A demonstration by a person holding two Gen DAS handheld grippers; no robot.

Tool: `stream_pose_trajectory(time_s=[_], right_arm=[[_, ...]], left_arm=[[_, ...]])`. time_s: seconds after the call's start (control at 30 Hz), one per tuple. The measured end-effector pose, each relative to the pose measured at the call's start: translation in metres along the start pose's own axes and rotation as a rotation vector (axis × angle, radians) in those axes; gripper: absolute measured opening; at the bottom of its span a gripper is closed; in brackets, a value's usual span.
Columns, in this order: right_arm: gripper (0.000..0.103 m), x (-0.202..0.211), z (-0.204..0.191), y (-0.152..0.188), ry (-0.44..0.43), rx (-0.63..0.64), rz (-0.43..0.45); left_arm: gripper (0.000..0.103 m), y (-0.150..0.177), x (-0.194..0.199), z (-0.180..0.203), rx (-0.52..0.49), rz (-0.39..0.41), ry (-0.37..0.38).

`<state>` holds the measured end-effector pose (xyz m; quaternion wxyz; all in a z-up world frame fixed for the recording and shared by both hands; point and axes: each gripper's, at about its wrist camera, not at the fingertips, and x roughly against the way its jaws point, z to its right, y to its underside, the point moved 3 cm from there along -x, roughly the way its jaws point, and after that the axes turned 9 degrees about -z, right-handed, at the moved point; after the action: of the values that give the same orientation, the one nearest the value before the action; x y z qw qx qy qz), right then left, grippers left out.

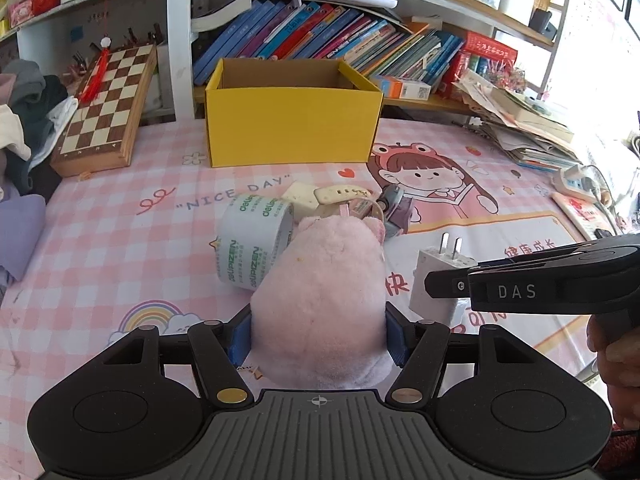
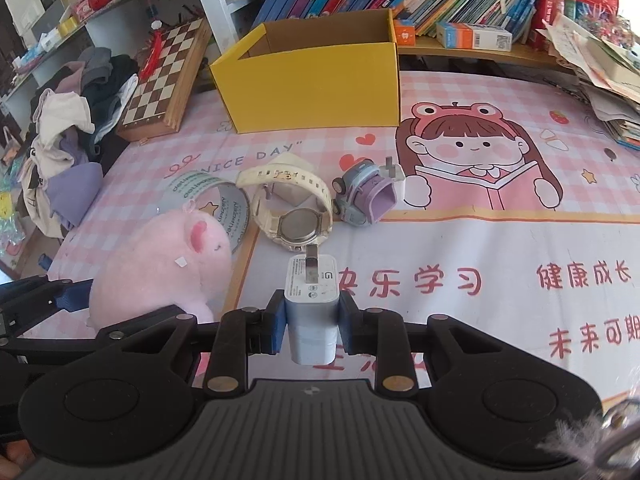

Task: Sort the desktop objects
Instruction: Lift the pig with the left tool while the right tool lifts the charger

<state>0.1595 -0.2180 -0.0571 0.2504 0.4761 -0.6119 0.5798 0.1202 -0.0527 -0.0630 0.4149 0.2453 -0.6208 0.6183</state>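
My left gripper (image 1: 318,336) has its blue pads pressed into both sides of a pink plush pig (image 1: 320,300), fuzzy and rounded, the pile bulging between them. My right gripper (image 2: 311,322) is clamped on a white wall charger (image 2: 312,304), a smooth hard block with rounded edges and two flat metal prongs pointing away from me. Both things sit low over the pink checked desk mat (image 1: 120,240), glossy and printed with a cartoon girl and "NICE DAY".

Behind them I see a roll of clear packing tape (image 1: 254,238) with green lettering, lying just beside the pig. A cream rubber-strapped wristwatch (image 2: 290,210) lies past the charger, and right of it a small grey-and-purple toy vehicle (image 2: 366,198). Further back stands an open yellow cardboard box (image 1: 292,120), its brown inside visible, with a folded wooden chessboard (image 1: 106,112) leaning to its left.

The right wrist view shows the pig's face, a pink ear and a closed eye, and the watch's metal case back; the left view gives only the pig's back, with the watch mostly hidden. The left view alone shows the right gripper from the side, its prongs standing up.
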Motion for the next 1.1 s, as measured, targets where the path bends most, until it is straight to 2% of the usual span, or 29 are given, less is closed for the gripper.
stream_pose_trajectory(time_s=[0.17,0.53,0.73,1.1], right_arm=[[0.025,-0.015,0.004,0.01,0.077,0.022,-0.021],[0.025,-0.047,0.014,0.02,0.076,-0.031,-0.152],[0.025,-0.047,0.016,0.021,0.068,-0.035,-0.15],[0.025,-0.028,0.001,0.013,0.048,0.035,-0.085]], left_arm=[[0.064,0.007,0.007,-0.006,0.004,0.014,0.007],[0.064,0.011,0.017,-0.016,0.03,0.042,0.0],[0.064,0.009,0.015,-0.018,0.04,0.041,-0.007],[0.064,0.006,0.014,-0.016,0.029,0.051,0.001]])
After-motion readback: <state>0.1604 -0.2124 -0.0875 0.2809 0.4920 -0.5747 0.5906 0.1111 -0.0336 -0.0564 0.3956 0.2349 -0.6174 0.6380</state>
